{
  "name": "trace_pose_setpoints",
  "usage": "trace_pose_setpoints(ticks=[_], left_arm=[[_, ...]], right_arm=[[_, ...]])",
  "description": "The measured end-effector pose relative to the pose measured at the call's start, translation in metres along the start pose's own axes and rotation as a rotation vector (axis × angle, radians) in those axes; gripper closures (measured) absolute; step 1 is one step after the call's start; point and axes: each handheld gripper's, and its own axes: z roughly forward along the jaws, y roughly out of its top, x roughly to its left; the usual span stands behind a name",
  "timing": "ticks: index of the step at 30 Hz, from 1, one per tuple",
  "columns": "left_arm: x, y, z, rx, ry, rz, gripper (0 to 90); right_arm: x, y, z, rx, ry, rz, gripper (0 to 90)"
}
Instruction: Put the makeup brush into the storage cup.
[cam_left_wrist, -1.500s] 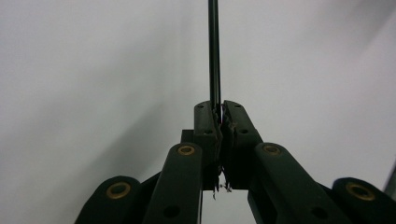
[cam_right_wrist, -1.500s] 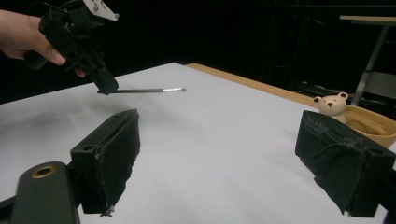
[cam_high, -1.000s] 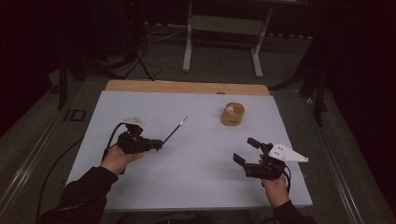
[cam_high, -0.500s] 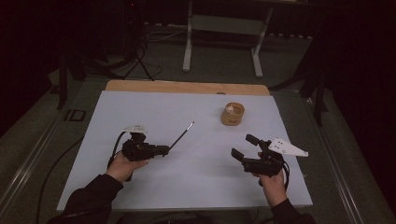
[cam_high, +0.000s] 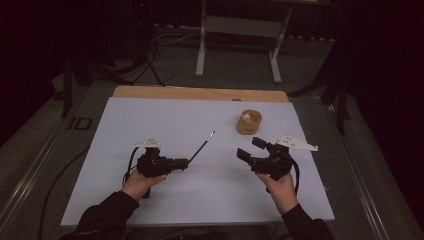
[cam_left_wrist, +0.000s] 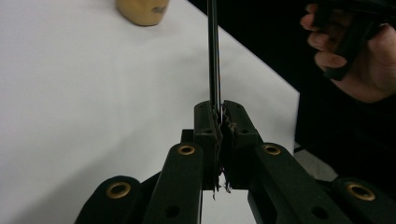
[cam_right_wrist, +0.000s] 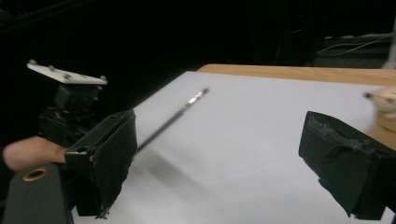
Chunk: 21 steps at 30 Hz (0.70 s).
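While left gripper (cam_high: 186, 162) pinches rod (cam_high: 202, 147), right gripper (cam_high: 250, 148) gapes.

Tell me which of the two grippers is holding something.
The left gripper: its jaws are shut on a thin dark rod pointing toward the wooden bowl. The right gripper is open.

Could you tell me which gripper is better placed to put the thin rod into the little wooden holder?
Left, probably. The left gripper is already shut on the rod, whose tip points toward the holder. The right gripper is open and empty, though it sits nearer the holder.
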Motion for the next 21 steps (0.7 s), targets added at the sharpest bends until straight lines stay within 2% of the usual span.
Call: trace_pose_setpoints(ticks=[2, 3, 4, 5, 9, 10, 12, 13, 14, 15, 17, 18, 20, 21], left_arm=[[0.001, 0.0, 0.002, 0.0, -0.025, -0.017, 85.7], [0.001, -0.001, 0.003, -0.001, -0.018, -0.017, 85.7], [0.001, -0.001, 0.004, -0.01, -0.034, -0.022, 85.7], [0.001, -0.001, 0.004, -0.013, -0.029, -0.019, 85.7], [0.002, -0.001, 0.005, -0.04, -0.044, -0.029, 85.7], [0.002, -0.001, 0.005, -0.04, -0.044, -0.029, 85.7], [0.002, -0.002, 0.007, -0.046, -0.055, -0.025, 85.7], [0.001, -0.003, 0.008, -0.052, -0.046, -0.023, 85.7], [0.002, -0.003, 0.009, -0.047, -0.055, -0.032, 85.7], [0.001, -0.004, 0.009, -0.054, -0.065, -0.026, 85.7], [0.0, -0.004, 0.01, -0.052, -0.062, -0.006, 85.6], [-0.001, -0.004, 0.01, -0.06, -0.062, 0.003, 85.7], [-0.001, -0.004, 0.011, -0.054, -0.069, 0.01, 85.7], [-0.003, -0.004, 0.011, -0.066, -0.059, 0.026, 85.7]], right_arm=[[0.003, 0.002, 0.005, -0.007, 0.012, 0.01, 14.0], [0.004, 0.003, 0.009, -0.007, 0.022, 0.017, 19.3], [0.005, 0.004, 0.012, -0.001, 0.046, 0.026, 24.1], [0.006, 0.005, 0.016, 0.003, 0.054, 0.032, 24.7], [0.006, 0.004, 0.033, 0.043, 0.099, 0.119, 31.6], [0.006, 0.004, 0.033, 0.043, 0.099, 0.119, 31.6], [0.003, 0.003, 0.045, 0.056, 0.11, 0.198, 41.4], [0.002, 0.003, 0.049, 0.056, 0.118, 0.238, 42.4], [0.0, 0.002, 0.053, 0.055, 0.123, 0.274, 44.3], [0.0, 0.002, 0.057, 0.062, 0.13, 0.295, 45.0], [0.0, 0.001, 0.063, 0.068, 0.113, 0.302, 45.8], [0.0, -0.001, 0.066, 0.068, 0.127, 0.319, 46.7], [0.001, -0.003, 0.072, 0.085, 0.124, 0.332, 47.5], [0.001, -0.004, 0.076, 0.09, 0.129, 0.338, 47.5]])
